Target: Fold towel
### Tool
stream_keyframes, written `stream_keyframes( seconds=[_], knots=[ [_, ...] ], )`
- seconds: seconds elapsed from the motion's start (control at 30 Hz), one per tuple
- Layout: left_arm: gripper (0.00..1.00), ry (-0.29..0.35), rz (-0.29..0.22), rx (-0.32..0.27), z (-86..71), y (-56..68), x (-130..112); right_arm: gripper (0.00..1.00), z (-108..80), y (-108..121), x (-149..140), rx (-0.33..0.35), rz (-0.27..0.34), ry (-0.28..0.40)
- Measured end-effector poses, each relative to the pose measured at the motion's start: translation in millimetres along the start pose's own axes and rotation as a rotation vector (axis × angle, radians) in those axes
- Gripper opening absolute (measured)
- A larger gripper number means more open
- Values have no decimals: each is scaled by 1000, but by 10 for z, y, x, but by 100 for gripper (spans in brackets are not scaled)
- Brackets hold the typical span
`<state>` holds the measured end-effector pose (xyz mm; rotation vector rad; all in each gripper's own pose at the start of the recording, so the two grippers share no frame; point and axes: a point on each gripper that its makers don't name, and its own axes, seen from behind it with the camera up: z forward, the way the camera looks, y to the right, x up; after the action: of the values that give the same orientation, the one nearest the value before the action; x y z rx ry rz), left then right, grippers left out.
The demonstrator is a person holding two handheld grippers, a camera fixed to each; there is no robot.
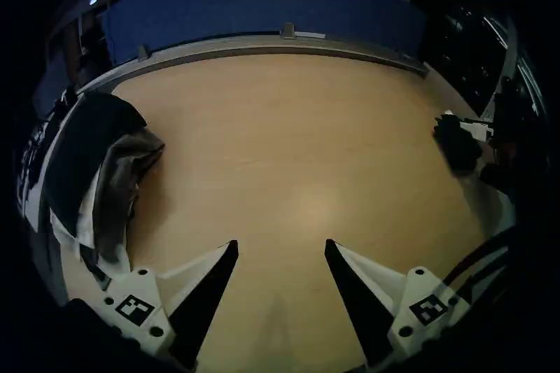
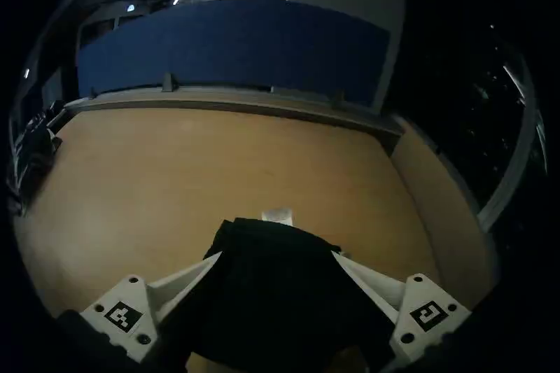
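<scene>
Right claw point(image 2: 278, 259): closest thing to the lens. Its fingers are spread wide with the dark towel point(image 2: 273, 296) bunched between them and draped over the tips, so I can't tell if it's actually pinching or just straddling it.
Dark towel: sits low on the near part of the bench point(image 2: 175, 170) in the right gripper view. It looks already doubled up, with a small white tag point(image 2: 278, 215) poking out at its far edge.
Why it's there: my guess is you've got it centred in front of you so the bare wood beyond gives room to lay out or finish a fold.
Left claw point(image 1: 281, 245): fingers wide apart, nothing between them, just wood showing through the gap.
Left hand pose: claw is held level and pointing out over the middle of the bench, a bit above it. It reads as waiting, not reaching.
Cloth pile point(image 1: 105, 170): a rumpled heap of dark and grey fabric at the left edge of the bench, well apart from your left claw. Probably the stack waiting its turn.
Dark lump point(image 1: 458, 142): far right in the left gripper view, too murky to name. Could be your other hand's load.
Blue partition point(image 1: 266, 9): runs along the back edge of the bench.
</scene>
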<state>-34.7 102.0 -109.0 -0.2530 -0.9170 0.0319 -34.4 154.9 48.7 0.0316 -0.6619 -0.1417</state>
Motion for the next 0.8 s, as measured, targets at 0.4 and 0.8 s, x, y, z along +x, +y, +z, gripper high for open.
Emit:
stream_keyframes(
  seconds=[0.4, 0.8],
  knots=[
    [92, 4, 2, -6, -37, 36, 8, 100, -309, 5, 4, -9, 28, 28],
    [92, 4, 6, -6, -71, 41, -11, 100, -473, -138, -298, -8, 58, 11]
  ],
)
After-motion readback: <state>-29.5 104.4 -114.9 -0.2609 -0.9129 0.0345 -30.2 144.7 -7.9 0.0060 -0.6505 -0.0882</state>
